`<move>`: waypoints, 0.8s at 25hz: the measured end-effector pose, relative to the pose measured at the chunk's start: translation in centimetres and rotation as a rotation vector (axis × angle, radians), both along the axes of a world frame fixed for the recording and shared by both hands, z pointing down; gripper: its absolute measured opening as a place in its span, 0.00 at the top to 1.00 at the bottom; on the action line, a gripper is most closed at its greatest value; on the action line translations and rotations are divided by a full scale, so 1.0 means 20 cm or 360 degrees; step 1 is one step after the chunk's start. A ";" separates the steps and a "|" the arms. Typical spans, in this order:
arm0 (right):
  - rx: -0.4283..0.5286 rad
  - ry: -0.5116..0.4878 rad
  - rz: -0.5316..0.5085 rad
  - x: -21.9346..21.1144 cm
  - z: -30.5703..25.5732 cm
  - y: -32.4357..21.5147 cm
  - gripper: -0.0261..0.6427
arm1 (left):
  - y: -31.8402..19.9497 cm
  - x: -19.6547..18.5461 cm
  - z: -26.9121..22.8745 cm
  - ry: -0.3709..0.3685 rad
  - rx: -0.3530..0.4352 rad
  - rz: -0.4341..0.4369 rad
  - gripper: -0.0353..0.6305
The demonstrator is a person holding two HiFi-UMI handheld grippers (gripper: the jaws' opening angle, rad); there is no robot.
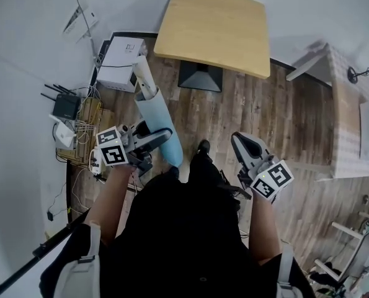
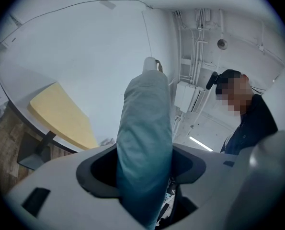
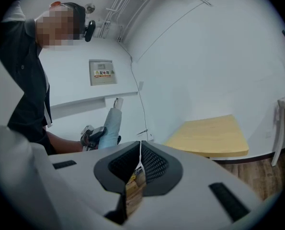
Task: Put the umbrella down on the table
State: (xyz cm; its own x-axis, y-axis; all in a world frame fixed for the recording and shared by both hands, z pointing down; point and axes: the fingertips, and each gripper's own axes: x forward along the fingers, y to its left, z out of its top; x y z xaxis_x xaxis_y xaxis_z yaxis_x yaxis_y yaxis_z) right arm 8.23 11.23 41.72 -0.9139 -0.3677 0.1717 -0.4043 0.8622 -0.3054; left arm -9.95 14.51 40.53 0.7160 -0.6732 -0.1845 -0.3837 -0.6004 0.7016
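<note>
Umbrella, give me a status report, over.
Left claw shut on folded umbrella, held over the floor. Right claw shut, empty. Table ahead, top bare, path looks open.

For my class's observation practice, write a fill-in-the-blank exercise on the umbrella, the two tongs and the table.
The left tongs are shut on the umbrella, whose fabric is light ______.
The right tongs are shut and hold ______.
The table, with its pale wooden top, does ______ yet bear the umbrella.
Missing words: blue; nothing; not.
</note>
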 end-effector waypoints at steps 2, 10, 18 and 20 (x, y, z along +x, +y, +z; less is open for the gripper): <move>0.0016 -0.0021 -0.0023 0.01 -0.01 -0.13 0.93 | -0.12 0.02 -0.01 0.0005 -0.0003 -0.0017 0.50; 0.0031 -0.0096 -0.0071 0.17 -0.04 -0.55 0.93 | -0.52 0.12 -0.12 -0.0033 0.0011 -0.0123 0.50; 0.0070 -0.0162 -0.0140 0.27 -0.07 -0.92 0.93 | -0.84 0.16 -0.21 -0.0050 0.0054 -0.0247 0.50; 0.0076 -0.0166 -0.0158 0.28 -0.07 -1.00 0.93 | -0.90 0.18 -0.23 -0.0062 0.0065 -0.0262 0.50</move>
State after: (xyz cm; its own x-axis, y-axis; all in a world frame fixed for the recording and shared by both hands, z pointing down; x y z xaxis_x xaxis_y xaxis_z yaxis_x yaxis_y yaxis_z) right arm 13.83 -8.82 40.28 -0.9581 -0.2805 0.0584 -0.2848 0.9108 -0.2987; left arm -6.36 -3.51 35.99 0.6038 -0.7745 -0.1887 -0.5055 -0.5550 0.6606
